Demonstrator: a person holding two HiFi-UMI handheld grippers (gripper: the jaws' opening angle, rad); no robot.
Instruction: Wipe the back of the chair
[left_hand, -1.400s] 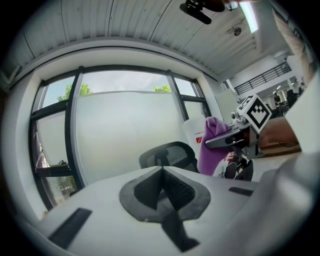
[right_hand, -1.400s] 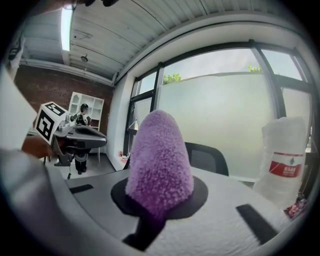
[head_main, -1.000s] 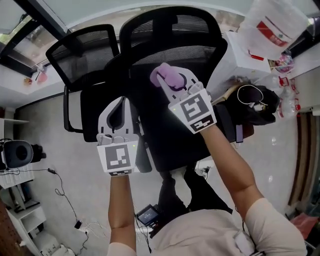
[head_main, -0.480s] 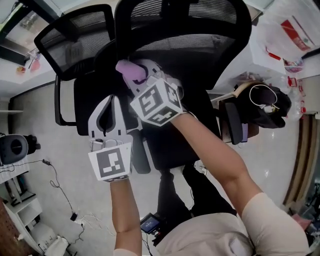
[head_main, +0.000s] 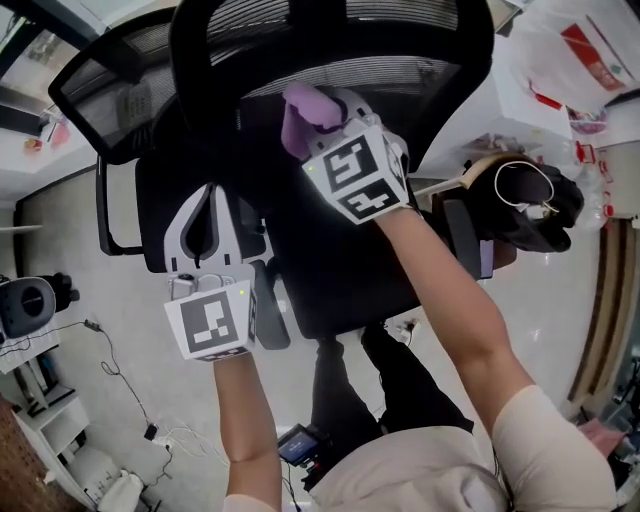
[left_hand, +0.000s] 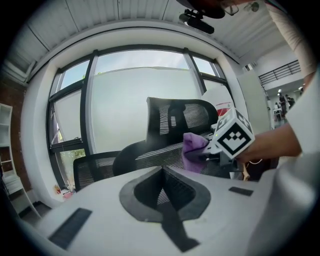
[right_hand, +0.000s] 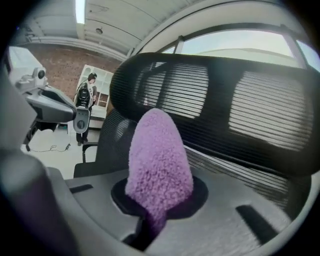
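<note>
The black mesh chair back (head_main: 390, 90) fills the top middle of the head view. My right gripper (head_main: 310, 115) is shut on a purple cloth (head_main: 300, 110) and holds it against the mesh, a little left of the back's middle. In the right gripper view the cloth (right_hand: 160, 165) stands up between the jaws, in front of the slatted chair back (right_hand: 235, 110). My left gripper (head_main: 210, 200) hangs lower left beside the chair's side, shut and holding nothing. In the left gripper view its jaws meet, and beyond them show the cloth (left_hand: 193, 149) and the chair back (left_hand: 175, 117).
A second black mesh chair (head_main: 105, 90) stands close on the left. A black bag (head_main: 530, 205) and a plastic bag with red print (head_main: 590, 50) lie on the desk at right. The chair's armrest (head_main: 270, 315) is next to my left gripper. Cables (head_main: 115, 375) trail on the floor.
The right gripper swept the purple cloth left across the chair back, then back toward the middle and higher. The left gripper stayed shut beside the chair.
</note>
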